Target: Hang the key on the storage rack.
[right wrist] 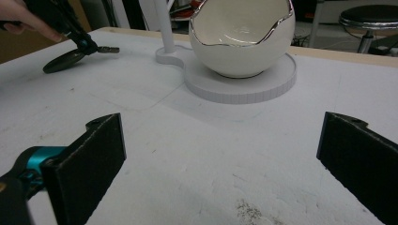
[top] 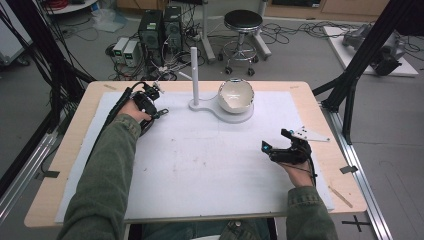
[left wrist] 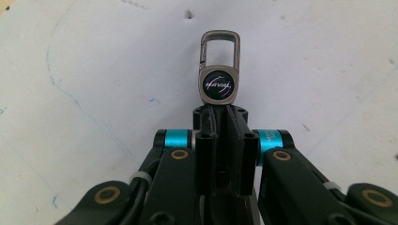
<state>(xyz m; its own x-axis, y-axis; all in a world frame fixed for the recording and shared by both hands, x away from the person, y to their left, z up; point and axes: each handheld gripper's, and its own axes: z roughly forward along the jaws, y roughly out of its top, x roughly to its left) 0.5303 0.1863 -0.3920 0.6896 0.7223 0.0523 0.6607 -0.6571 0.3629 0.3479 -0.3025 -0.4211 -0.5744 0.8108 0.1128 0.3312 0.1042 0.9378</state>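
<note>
Key ring held, ready for the stand.

My left tongs [left wrist: 220, 115] clamped the key ring [left wrist: 219, 70] by its strap, clasp outward for hooking; my right tongs [right wrist: 220, 154] waited apart near the bowl [right wrist: 241, 35].

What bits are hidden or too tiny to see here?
- Keychain: its lower end is hidden between the left gripper's fingers, left gripper view.
- Keychain in the high view: too small to make out.
- Bowl: its top is cut off by the edge, right gripper view.
</note>
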